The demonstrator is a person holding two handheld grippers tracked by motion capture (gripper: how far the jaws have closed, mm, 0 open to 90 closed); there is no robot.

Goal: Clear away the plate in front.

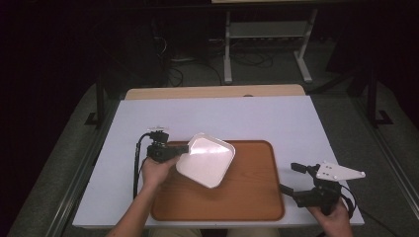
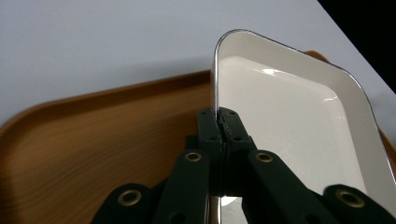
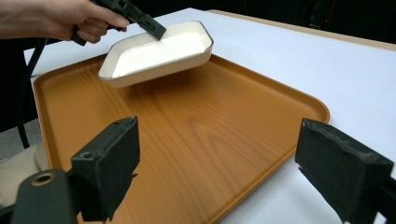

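A white rectangular dish (image 1: pixel 206 159) hangs tilted above the left part of a wooden tray (image 1: pixel 247 197). My left gripper (image 1: pixel 184 148) is shut on the dish's rim at its left edge. In the left gripper view the two jaws pinch the thin rim (image 2: pixel 216 93) of the dish (image 2: pixel 289 121), with the tray (image 2: pixel 93 135) below. The right gripper view shows the dish (image 3: pixel 159 51) held clear of the tray (image 3: pixel 205 126) by the left gripper (image 3: pixel 156 31). My right gripper (image 1: pixel 291 178) stands open beside the tray's right edge, with nothing between its pads (image 3: pixel 112 163).
The tray lies on a white table (image 1: pixel 222 116) near its front edge. A wooden strip (image 1: pixel 212 92) runs along the table's far side. A black cable (image 1: pixel 137 163) trails from the left gripper.
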